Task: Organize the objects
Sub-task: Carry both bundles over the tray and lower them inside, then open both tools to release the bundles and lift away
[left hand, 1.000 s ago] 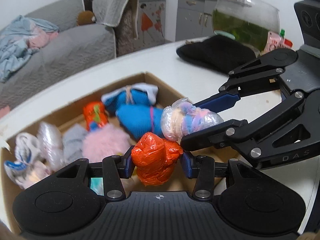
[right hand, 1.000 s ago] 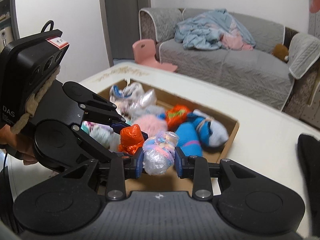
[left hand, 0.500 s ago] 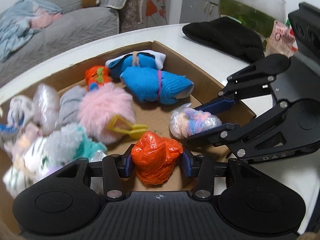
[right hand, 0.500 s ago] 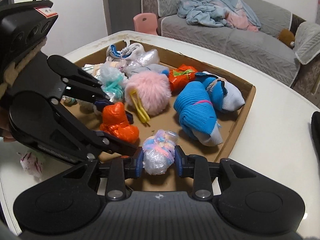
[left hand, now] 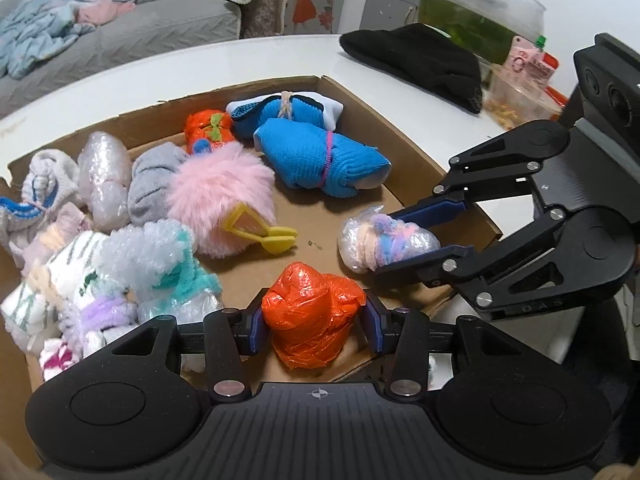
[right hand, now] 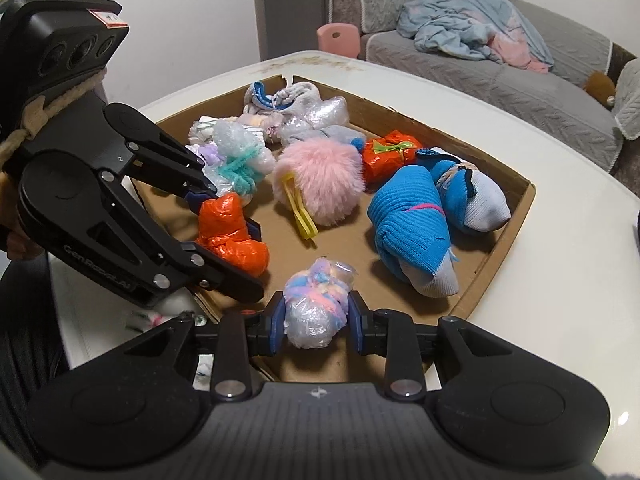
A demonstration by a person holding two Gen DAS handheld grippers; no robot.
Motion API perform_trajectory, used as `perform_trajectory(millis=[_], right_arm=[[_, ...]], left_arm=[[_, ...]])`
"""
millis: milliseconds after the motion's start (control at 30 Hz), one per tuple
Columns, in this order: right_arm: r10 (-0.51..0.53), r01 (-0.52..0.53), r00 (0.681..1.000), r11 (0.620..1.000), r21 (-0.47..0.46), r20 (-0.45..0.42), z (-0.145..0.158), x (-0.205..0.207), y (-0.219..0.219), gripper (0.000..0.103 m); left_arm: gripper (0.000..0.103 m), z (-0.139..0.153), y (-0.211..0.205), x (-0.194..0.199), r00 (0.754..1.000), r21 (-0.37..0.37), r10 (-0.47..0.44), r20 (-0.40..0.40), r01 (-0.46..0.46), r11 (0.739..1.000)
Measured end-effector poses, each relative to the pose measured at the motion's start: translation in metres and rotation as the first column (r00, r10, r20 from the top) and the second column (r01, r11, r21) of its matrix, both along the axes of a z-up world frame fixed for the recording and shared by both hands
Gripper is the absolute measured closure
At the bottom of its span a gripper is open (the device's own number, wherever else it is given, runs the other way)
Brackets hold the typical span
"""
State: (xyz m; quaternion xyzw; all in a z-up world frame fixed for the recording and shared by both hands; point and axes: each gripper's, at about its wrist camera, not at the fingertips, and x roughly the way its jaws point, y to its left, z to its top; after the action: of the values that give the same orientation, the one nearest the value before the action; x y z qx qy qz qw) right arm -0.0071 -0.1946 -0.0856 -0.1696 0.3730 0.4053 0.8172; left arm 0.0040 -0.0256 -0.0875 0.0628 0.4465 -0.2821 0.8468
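A shallow cardboard box [left hand: 408, 148] [right hand: 516, 216] lies on a white table and holds several wrapped bundles. My left gripper [left hand: 314, 330] [right hand: 230, 232] is shut on an orange plastic-wrapped bundle [left hand: 314, 320] [right hand: 230, 232], low over the box's near edge. My right gripper [right hand: 316, 322] [left hand: 400, 242] is shut on a clear-wrapped pastel yarn bundle [right hand: 316, 308] [left hand: 384, 240], just beside it over the box floor. I cannot tell whether either bundle touches the cardboard.
In the box lie a pink fluffy ball [left hand: 224, 204] with a yellow clip [left hand: 260, 232], two blue sock rolls [left hand: 324, 160], an orange packet [left hand: 208, 128] and several pale bundles [left hand: 104, 184]. A black cloth [left hand: 416, 60] and fish tank [left hand: 480, 12] stand beyond.
Both grippers have come forward and down over the box with their bundles still held. The box contents now appear closer and more from above.
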Motion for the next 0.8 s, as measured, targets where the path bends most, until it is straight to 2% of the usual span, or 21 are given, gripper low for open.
perform_trajectory(millis=[100, 300, 633, 667, 700, 733, 800], right_arm=[[-0.006, 0.006, 1.0, 1.0, -0.015, 0.025, 0.001, -0.005, -0.002, 0.076], [-0.017, 0.019, 0.999, 0.998, -0.061, 0.045, -0.002, 0.016, 0.018, 0.073], [-0.011, 0.013, 1.0, 0.997, -0.077, 0.028, -0.005, 0.058, 0.03, 0.073], [-0.024, 0.027, 0.999, 0.996, -0.087, 0.032, -0.005, 0.063, 0.032, 0.077], [-0.035, 0.04, 0.998, 0.994, -0.101, 0.046, -0.006, 0.067, 0.034, 0.076], [-0.045, 0.048, 0.999, 0.994, -0.096, 0.031, -0.006, 0.07, 0.035, 0.073], [-0.021, 0.021, 1.0, 0.996, -0.091, -0.001, -0.004, 0.064, 0.036, 0.046]], left_arm=[[0.048, -0.001, 0.001, -0.005, 1.0, -0.014, 0.022, 0.006, -0.022, 1.0], [0.049, -0.003, -0.011, 0.033, 0.998, 0.068, 0.007, 0.066, -0.011, 0.998], [0.049, -0.005, -0.009, 0.088, 0.996, 0.096, 0.028, 0.084, -0.037, 0.995], [0.048, -0.005, -0.008, 0.09, 0.996, 0.098, 0.033, 0.085, -0.041, 0.994], [0.048, -0.005, -0.008, 0.091, 0.996, 0.098, 0.041, 0.082, -0.049, 0.994], [0.046, -0.004, -0.008, 0.092, 0.996, 0.103, 0.052, 0.078, -0.06, 0.993], [0.036, -0.002, -0.007, 0.091, 0.994, 0.109, 0.073, 0.081, -0.081, 0.991]])
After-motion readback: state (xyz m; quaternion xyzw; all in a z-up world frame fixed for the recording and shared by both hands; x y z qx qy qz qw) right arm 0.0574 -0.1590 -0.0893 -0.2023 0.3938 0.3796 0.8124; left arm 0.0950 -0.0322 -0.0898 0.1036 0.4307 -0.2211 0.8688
